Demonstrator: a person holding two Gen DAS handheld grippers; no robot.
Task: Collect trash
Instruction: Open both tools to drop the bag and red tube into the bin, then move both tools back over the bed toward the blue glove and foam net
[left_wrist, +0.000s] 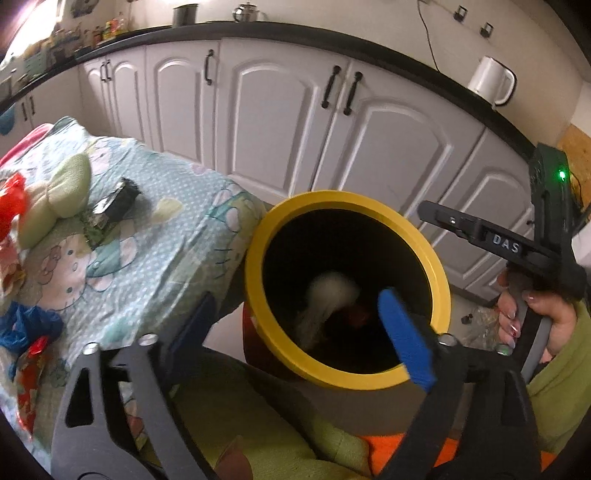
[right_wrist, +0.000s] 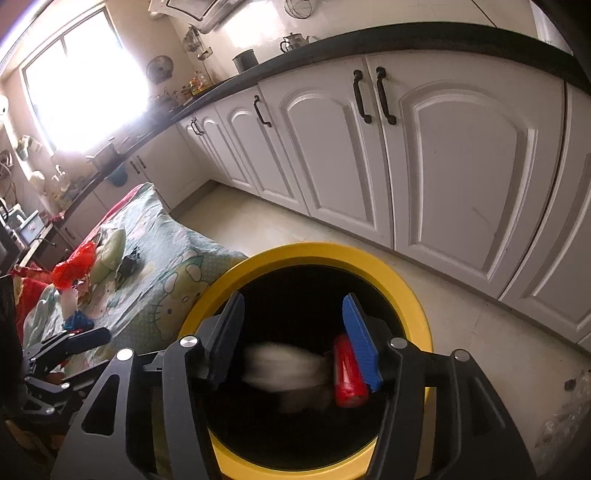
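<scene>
A yellow-rimmed bin with a dark inside stands on the floor beside the table. A blurred white piece of trash is inside the bin's mouth, free of both grippers. A red cylinder lies in the bin next to it. My right gripper is open and empty right above the bin. My left gripper is open and empty by the bin's near rim. The right gripper also shows in the left wrist view.
The table with a cartoon-print cloth holds more trash: a red plastic bag, a black packet, a blue wrapper, a green plush bow. White cabinets run behind. A white kettle stands on the counter.
</scene>
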